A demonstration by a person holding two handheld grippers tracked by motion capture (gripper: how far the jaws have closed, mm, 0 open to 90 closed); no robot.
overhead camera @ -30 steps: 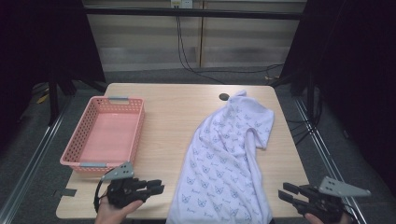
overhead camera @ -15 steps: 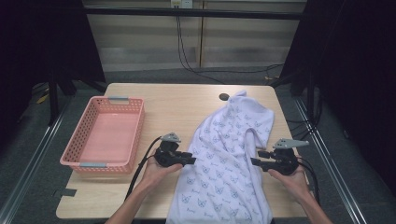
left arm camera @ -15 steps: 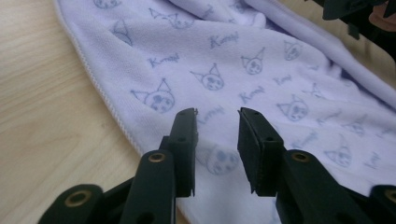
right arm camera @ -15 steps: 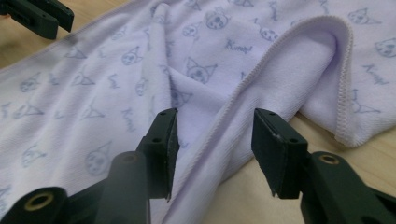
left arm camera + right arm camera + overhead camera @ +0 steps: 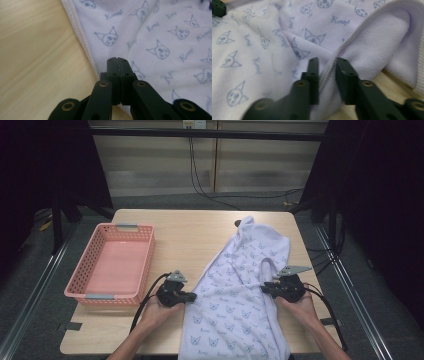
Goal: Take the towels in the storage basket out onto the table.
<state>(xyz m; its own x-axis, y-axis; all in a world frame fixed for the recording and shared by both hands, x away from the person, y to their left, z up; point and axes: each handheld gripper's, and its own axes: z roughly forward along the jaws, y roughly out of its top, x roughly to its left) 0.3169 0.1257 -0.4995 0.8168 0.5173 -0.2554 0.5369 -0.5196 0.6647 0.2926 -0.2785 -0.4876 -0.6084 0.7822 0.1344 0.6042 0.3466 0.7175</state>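
A white towel (image 5: 240,295) printed with small blue cat faces lies rumpled across the right half of the wooden table (image 5: 190,230), and its near end hangs over the front edge. My left gripper (image 5: 192,296) rests at the towel's left hem. In the left gripper view it (image 5: 117,60) is shut, its tips lie over flat cloth (image 5: 162,37), and no fold shows between the jaws. My right gripper (image 5: 264,289) is at a folded-over flap on the towel's right side. In the right gripper view it (image 5: 327,60) is open, and the stitched hem (image 5: 352,37) runs between the two jaws.
A pink plastic basket (image 5: 146,262) with nothing in it stands on the left side of the table. A small dark object (image 5: 238,223) sits by the towel's far corner. Bare wood lies between basket and towel. Cables trail from both grippers toward the front edge.
Both hands came forward from the table's front edge to the towel's sides. Since half a second ago they have hardly shifted, and the right side of the towel now shows a raised fold.
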